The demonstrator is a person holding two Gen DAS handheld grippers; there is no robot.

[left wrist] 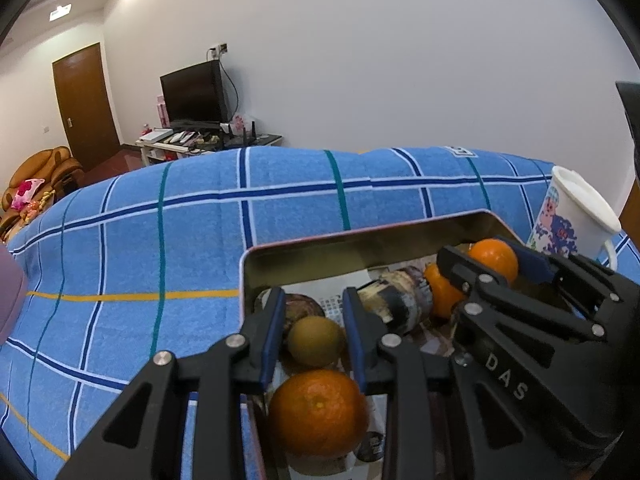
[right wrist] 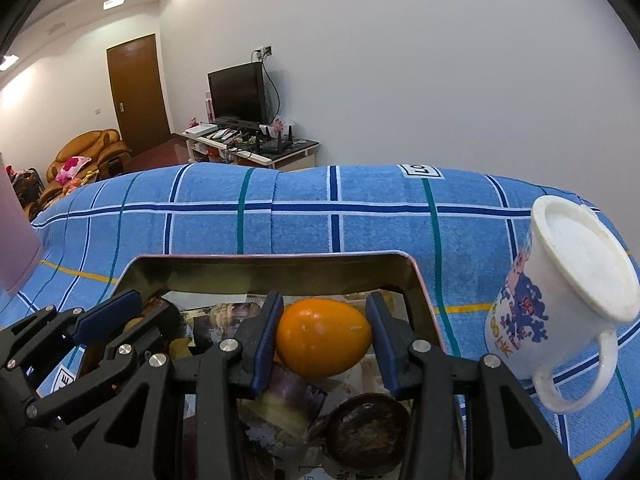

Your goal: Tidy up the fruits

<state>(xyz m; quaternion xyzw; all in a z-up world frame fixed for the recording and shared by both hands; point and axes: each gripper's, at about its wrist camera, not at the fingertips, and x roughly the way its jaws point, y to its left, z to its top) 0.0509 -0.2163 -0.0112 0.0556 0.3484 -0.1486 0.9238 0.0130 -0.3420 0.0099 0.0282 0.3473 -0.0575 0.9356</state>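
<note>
- Straddling an orange (right wrist: 322,338) over the tin (right wrist: 420,276), right gripper (right wrist: 323,330) looks released; a careless close could squirt it out.
- Left gripper (left wrist: 310,322) gapes around a kiwi (left wrist: 316,340); grippers may collide.

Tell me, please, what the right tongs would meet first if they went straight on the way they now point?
Most likely the orange: it sits between the open right tongs, seemingly touching the left pad. Past it comes the tin's far wall, though depth is hard to judge here.
</note>
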